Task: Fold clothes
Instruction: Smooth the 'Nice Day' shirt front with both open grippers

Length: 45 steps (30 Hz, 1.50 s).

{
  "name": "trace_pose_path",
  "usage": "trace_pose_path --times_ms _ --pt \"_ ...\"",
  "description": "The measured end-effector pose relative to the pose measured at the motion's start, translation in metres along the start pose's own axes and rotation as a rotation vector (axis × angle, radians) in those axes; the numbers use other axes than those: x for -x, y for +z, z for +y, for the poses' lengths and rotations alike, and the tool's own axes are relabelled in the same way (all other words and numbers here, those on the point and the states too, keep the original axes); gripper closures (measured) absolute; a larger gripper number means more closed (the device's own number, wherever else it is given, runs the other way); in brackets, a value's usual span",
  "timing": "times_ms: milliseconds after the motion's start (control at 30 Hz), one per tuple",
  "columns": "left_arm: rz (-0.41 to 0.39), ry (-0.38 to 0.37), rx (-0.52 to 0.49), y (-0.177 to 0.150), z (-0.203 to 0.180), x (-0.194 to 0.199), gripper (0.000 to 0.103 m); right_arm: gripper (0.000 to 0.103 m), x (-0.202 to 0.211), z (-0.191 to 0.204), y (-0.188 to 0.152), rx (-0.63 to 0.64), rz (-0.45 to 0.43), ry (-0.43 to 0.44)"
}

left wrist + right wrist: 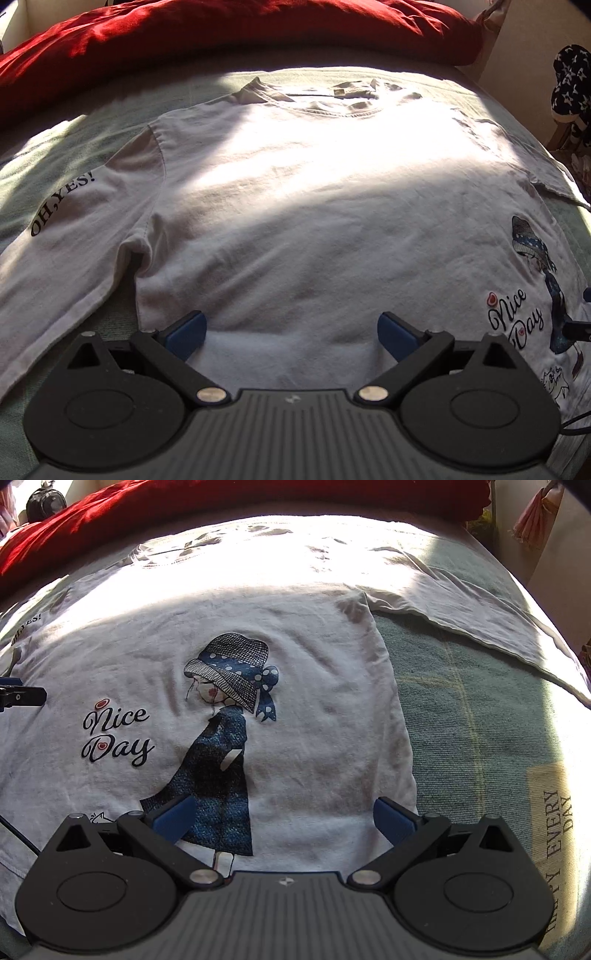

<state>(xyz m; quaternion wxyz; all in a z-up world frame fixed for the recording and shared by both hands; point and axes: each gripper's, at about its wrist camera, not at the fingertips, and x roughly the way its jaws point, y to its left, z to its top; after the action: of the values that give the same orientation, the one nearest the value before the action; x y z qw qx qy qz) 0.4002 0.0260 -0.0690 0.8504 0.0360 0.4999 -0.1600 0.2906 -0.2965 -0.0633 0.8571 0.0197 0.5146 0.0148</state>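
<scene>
A white T-shirt [295, 192] lies spread flat, front up, on a pale green bed cover, collar at the far end. Its left sleeve [66, 229] reads "OH,YES!". A print of a girl in a blue hat [229, 709] with "Nice Day" sits on the lower right of the chest. My left gripper [291, 332] hovers open over the shirt's lower left hem area, nothing between its blue fingers. My right gripper [282, 816] stands open over the lower part of the print, near the shirt's right side edge. The right sleeve [461, 609] lies spread out to the right.
A red quilt [221, 33] is bunched along the far edge of the bed. The green cover [461, 720] carries a label reading "HAPPY EVERY DAY" at the right. A dark star-patterned item [570, 81] hangs beyond the bed's right side.
</scene>
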Motion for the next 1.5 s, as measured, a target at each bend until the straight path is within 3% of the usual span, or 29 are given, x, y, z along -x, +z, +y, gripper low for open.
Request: trace_pose_path --times_ms 200,300,400,533,633,733,967,1100,1300,1500 --pt "0.015 0.002 0.016 -0.004 -0.007 -0.002 0.004 0.0 0.002 0.01 0.019 0.023 -0.08 0.037" --pt "0.015 0.019 -0.016 -0.006 -0.015 -0.004 0.004 0.0 -0.013 0.016 0.025 0.026 -0.027 0.085" --pt "0.017 0.009 -0.014 -0.005 -0.013 -0.003 0.004 0.0 -0.017 0.026 0.024 0.027 -0.025 0.111" --pt "0.012 -0.01 0.009 0.0 -0.011 0.001 0.004 0.0 -0.004 0.046 0.024 0.05 -0.043 0.22" --pt "0.007 -0.021 -0.01 0.001 -0.016 0.004 0.004 0.0 0.005 0.055 0.019 0.073 -0.081 0.197" --pt "0.019 -0.023 -0.041 -0.002 -0.022 0.001 0.004 0.0 -0.005 0.052 0.017 0.039 -0.036 0.149" --pt "0.022 -0.021 -0.015 -0.006 -0.023 0.005 0.004 0.0 0.003 0.067 0.009 0.07 -0.026 0.245" --pt "0.034 -0.017 -0.022 -0.008 -0.024 0.01 0.004 0.0 0.016 0.058 0.001 0.057 -0.042 0.17" --pt "0.043 -0.023 -0.005 -0.016 -0.031 0.016 0.004 0.0 0.033 0.004 -0.017 -0.055 -0.018 -0.005" --pt "0.041 -0.027 -0.013 -0.02 -0.045 0.021 0.004 0.0 0.013 -0.024 -0.036 -0.094 0.094 -0.029"
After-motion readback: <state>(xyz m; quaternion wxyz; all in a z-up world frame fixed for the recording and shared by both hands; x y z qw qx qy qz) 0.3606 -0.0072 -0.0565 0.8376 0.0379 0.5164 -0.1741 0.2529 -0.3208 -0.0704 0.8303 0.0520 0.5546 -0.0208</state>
